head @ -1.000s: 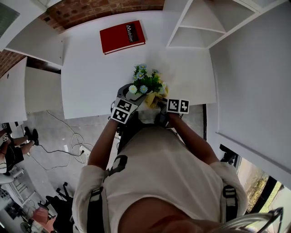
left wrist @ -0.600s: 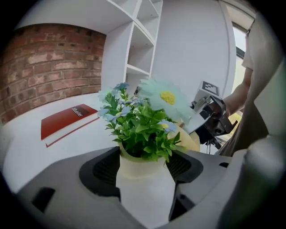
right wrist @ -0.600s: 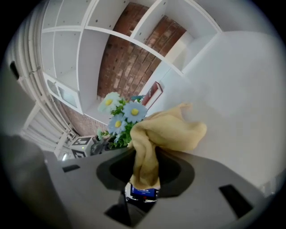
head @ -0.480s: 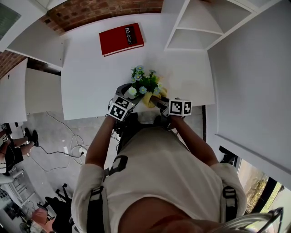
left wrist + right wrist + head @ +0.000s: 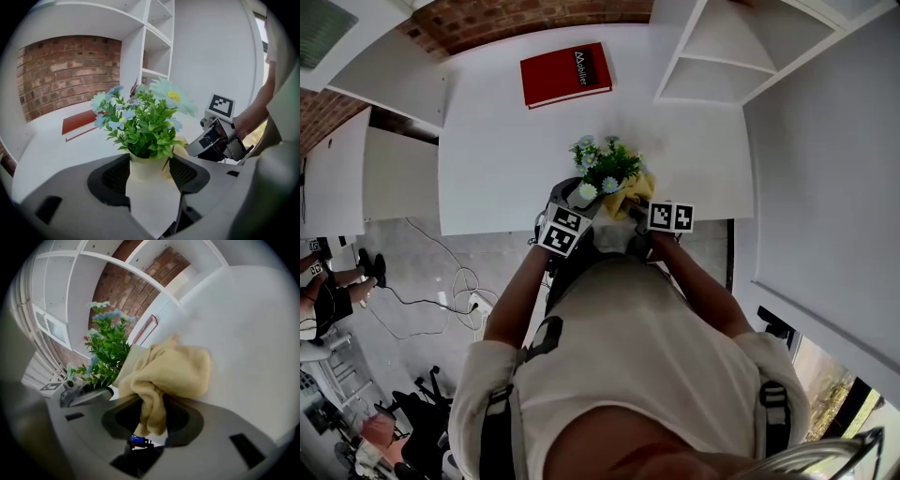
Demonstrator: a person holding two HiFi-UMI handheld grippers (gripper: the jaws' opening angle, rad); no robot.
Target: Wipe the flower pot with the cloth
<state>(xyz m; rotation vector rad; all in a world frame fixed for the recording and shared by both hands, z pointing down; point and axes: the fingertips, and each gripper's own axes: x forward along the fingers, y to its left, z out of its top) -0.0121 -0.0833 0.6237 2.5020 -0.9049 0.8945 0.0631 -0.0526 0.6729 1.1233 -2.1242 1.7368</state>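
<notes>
A cream flower pot (image 5: 150, 180) with green leaves and pale blue flowers (image 5: 607, 167) stands near the front edge of the white table (image 5: 506, 159). My left gripper (image 5: 149, 171) has just been closing, and its pads now touch both sides of the pot. My right gripper (image 5: 152, 416) is shut on a bunched yellow cloth (image 5: 173, 371). The cloth rests against the pot's right side (image 5: 127, 363). In the head view the left gripper (image 5: 581, 195) and right gripper (image 5: 639, 202) flank the plant, with the cloth (image 5: 634, 191) between them. The pot itself is hidden there under the leaves.
A red book (image 5: 565, 75) lies at the back of the table. A white shelf unit (image 5: 712, 56) stands at the back right against a white wall. Brick wall runs behind the table. Cables lie on the floor (image 5: 441, 300) to the left.
The left gripper's jaws have come in onto the pot. The right gripper has shifted the cloth a little to the right, along the pot's side.
</notes>
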